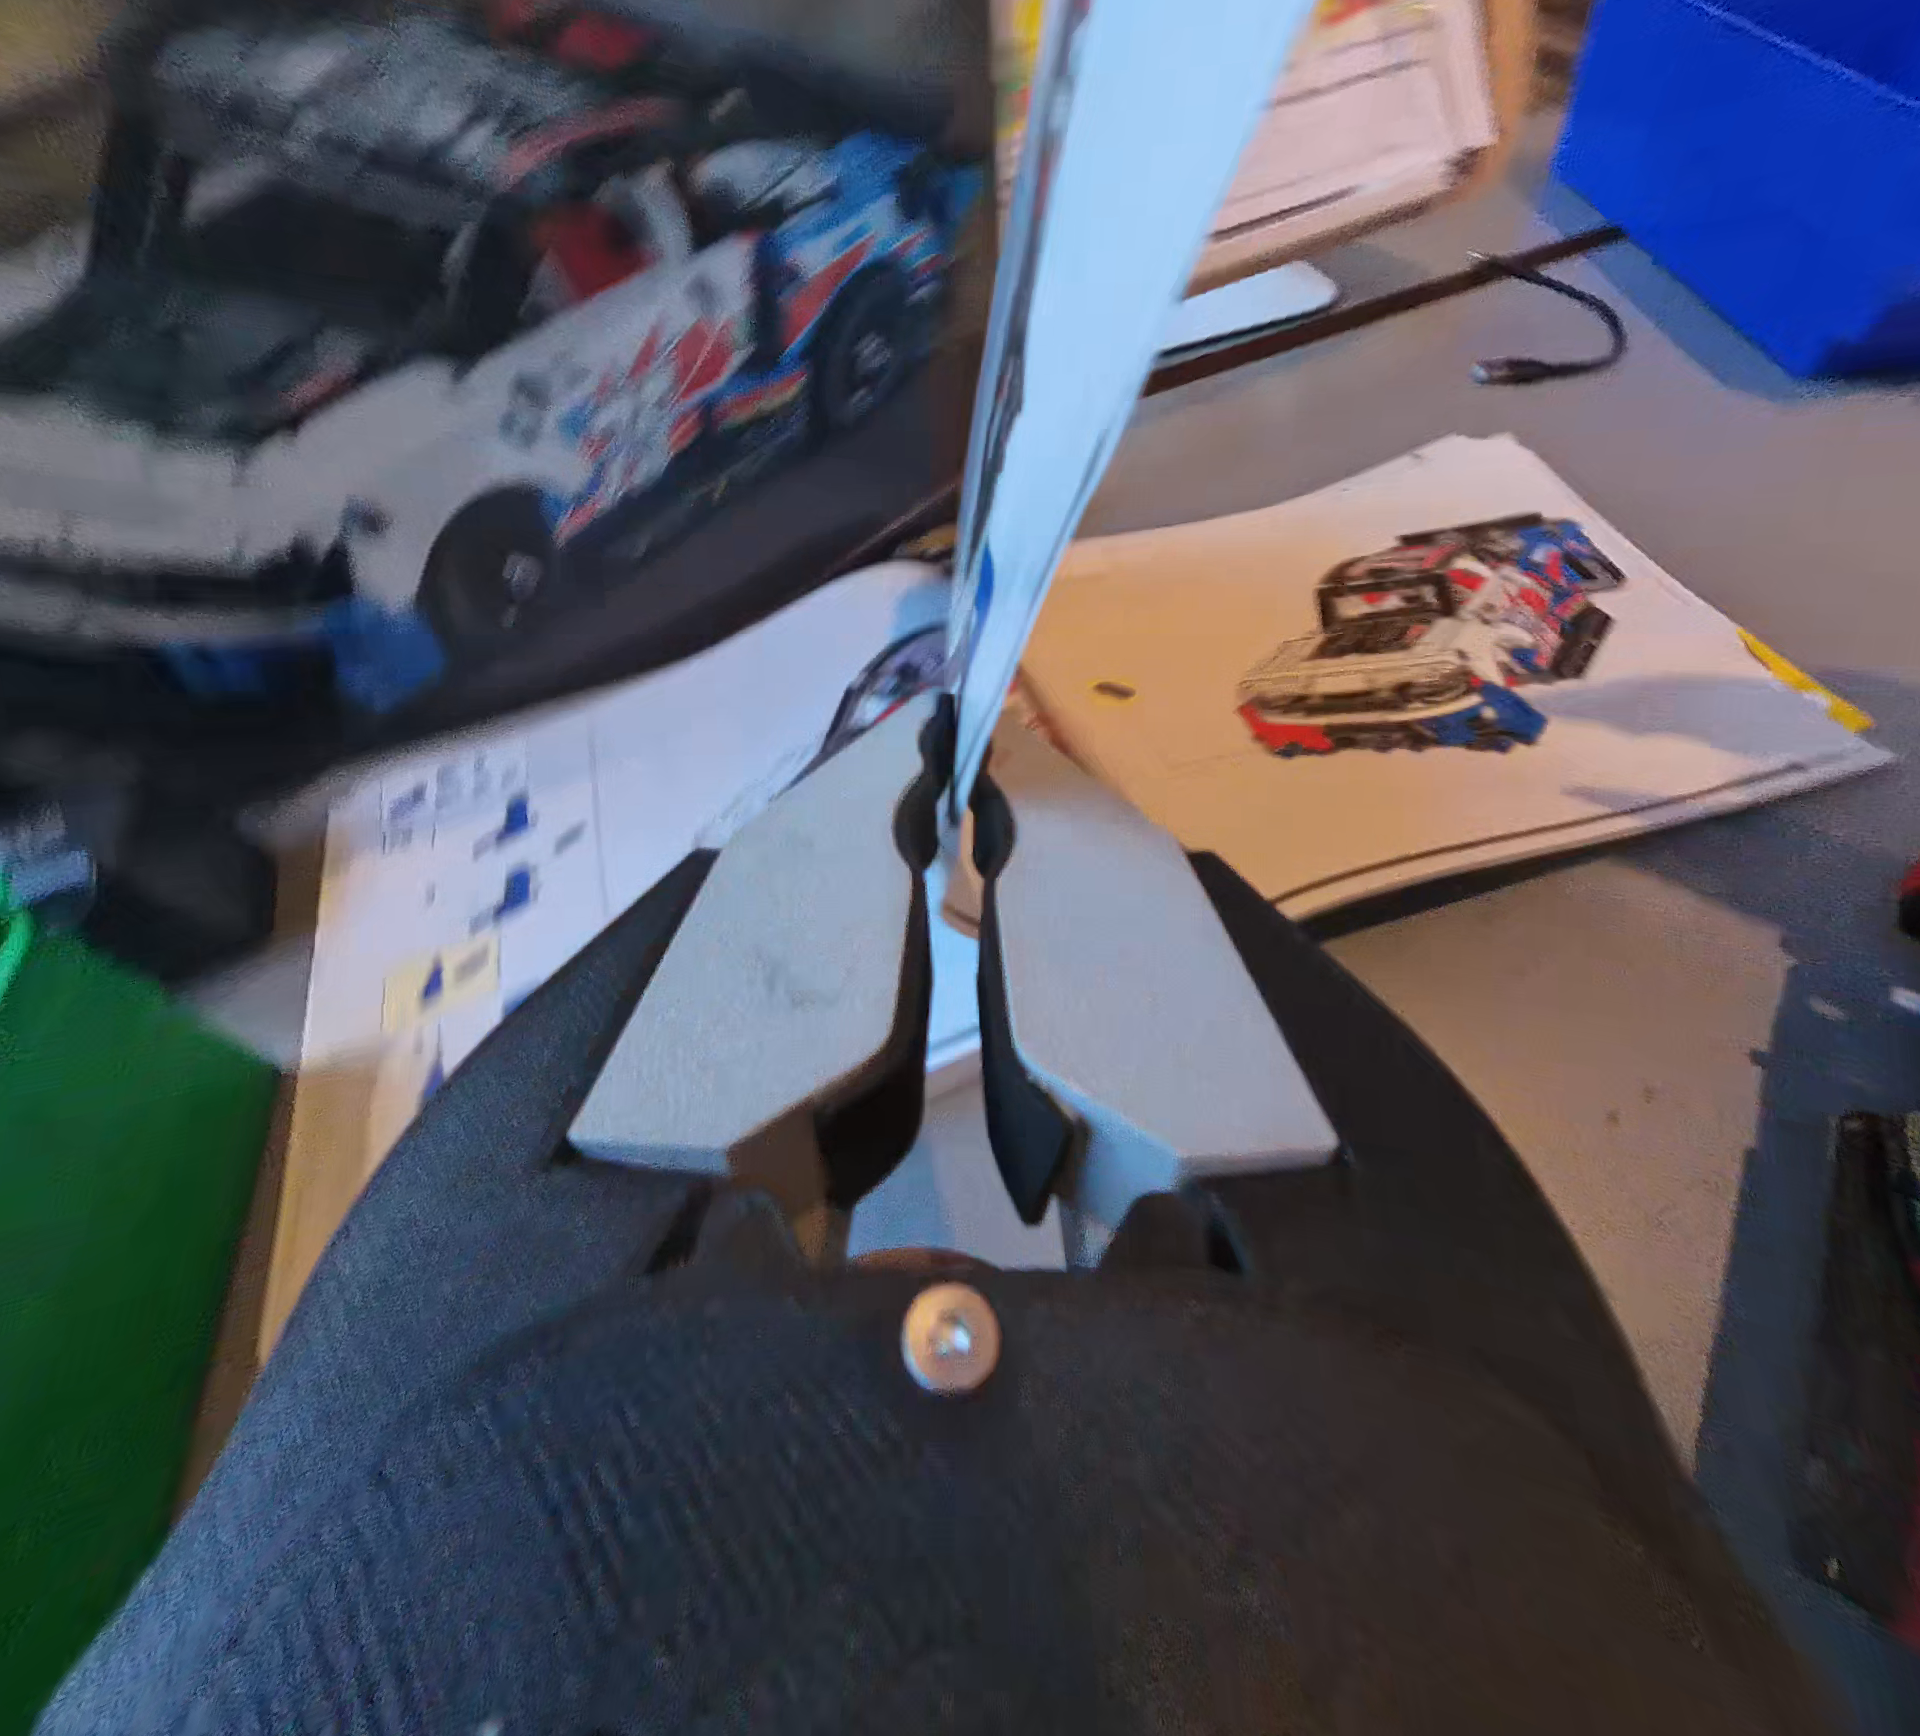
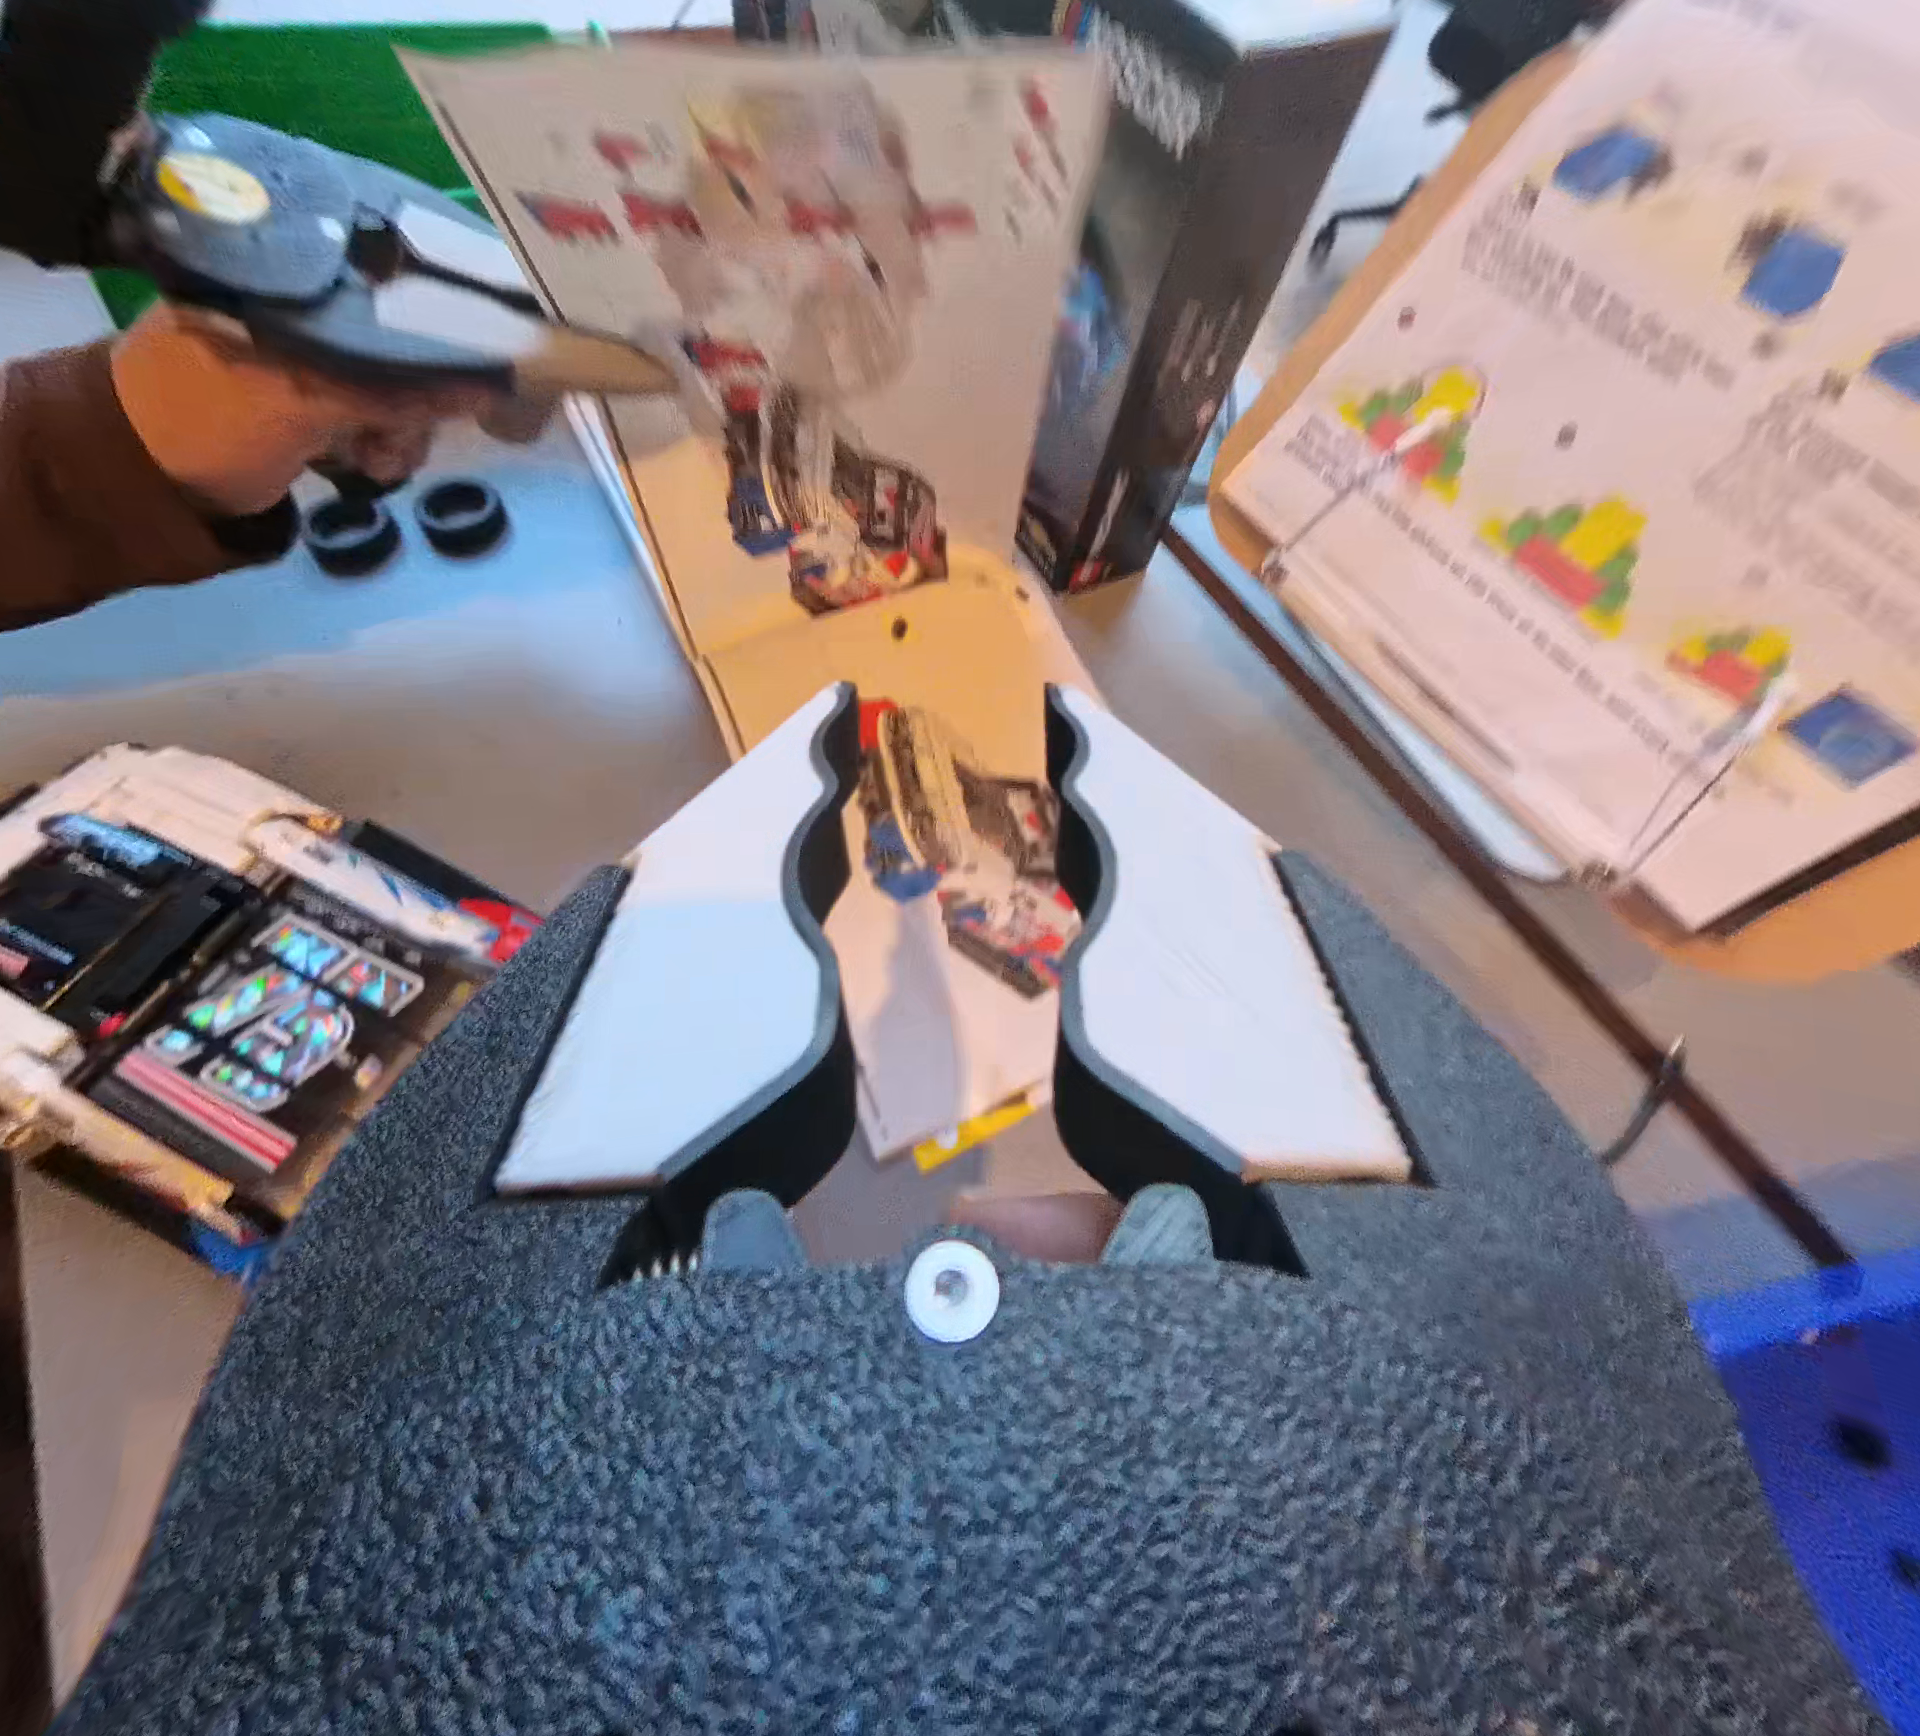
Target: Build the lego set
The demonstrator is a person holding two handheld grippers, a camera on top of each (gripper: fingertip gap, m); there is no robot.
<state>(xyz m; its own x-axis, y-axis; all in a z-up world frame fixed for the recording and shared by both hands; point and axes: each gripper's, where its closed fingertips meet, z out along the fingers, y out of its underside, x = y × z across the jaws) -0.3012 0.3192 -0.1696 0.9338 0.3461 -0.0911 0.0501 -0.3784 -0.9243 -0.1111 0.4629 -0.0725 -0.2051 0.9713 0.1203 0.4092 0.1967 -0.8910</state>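
Observation:
The instruction booklet (image 1: 1434, 751) lies open on the table, with a car drawing on its right page. My left gripper (image 1: 951, 782) is shut on one page (image 1: 1132, 180) and holds it upright, edge-on to this camera. The right wrist view shows that lifted page (image 2: 790, 232) from the front, with the left gripper (image 2: 613, 367) pinching its left edge. My right gripper (image 2: 951, 710) is open and empty. It hovers over the booklet's flat page (image 2: 935, 990), and the car drawing shows between its fingers without touching them.
The dark Lego box (image 1: 468, 284) (image 2: 1122, 159) stands behind the booklet. A board with printed sheets (image 2: 1558, 460) leans at the right. Two black tyres (image 2: 457, 517) and a sticker sheet (image 2: 218, 969) lie at the left. There are also a blue bin (image 1: 1766, 128), a green plate (image 2: 312, 86) and a loose cable (image 1: 1558, 336). The grippers' ends are close to 25 cm from one another.

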